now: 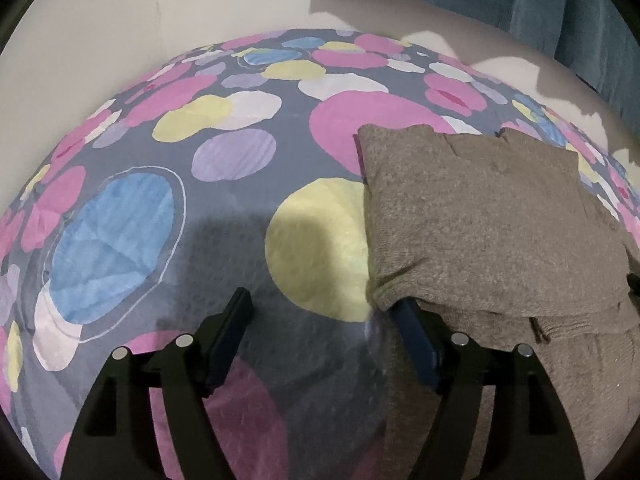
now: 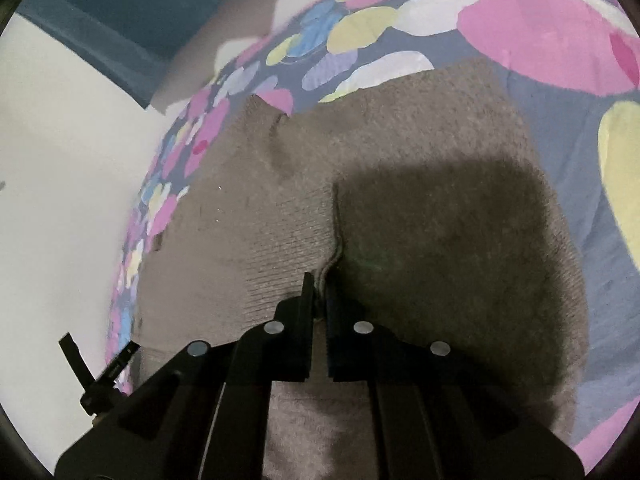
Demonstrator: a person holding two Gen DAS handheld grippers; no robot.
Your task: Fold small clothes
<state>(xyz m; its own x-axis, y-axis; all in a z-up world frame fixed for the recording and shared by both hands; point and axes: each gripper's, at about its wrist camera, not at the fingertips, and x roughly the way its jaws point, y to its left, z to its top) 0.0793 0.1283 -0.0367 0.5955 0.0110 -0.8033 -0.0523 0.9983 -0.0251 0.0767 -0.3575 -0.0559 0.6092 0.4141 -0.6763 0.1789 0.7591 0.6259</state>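
1 fold looks done on the brown knit sweater [image 1: 480, 220] on the bedspread [image 1: 224, 216]; more remain. Right tool [image 2: 319, 292] clamped on its seam, left tool [image 1: 320, 312] apart, straddling its near-left corner.

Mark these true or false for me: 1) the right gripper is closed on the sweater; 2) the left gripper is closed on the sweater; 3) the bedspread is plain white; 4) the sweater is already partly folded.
1) The right gripper is closed on the brown sweater. True: its jaws pinch a fold of knit.
2) The left gripper is closed on the sweater. False: its jaws stand wide open, one finger tucked under the sweater's edge.
3) The bedspread is plain white. False: it is grey with pink, yellow, blue and white spots.
4) The sweater is partly folded. True: one layer lies over another.
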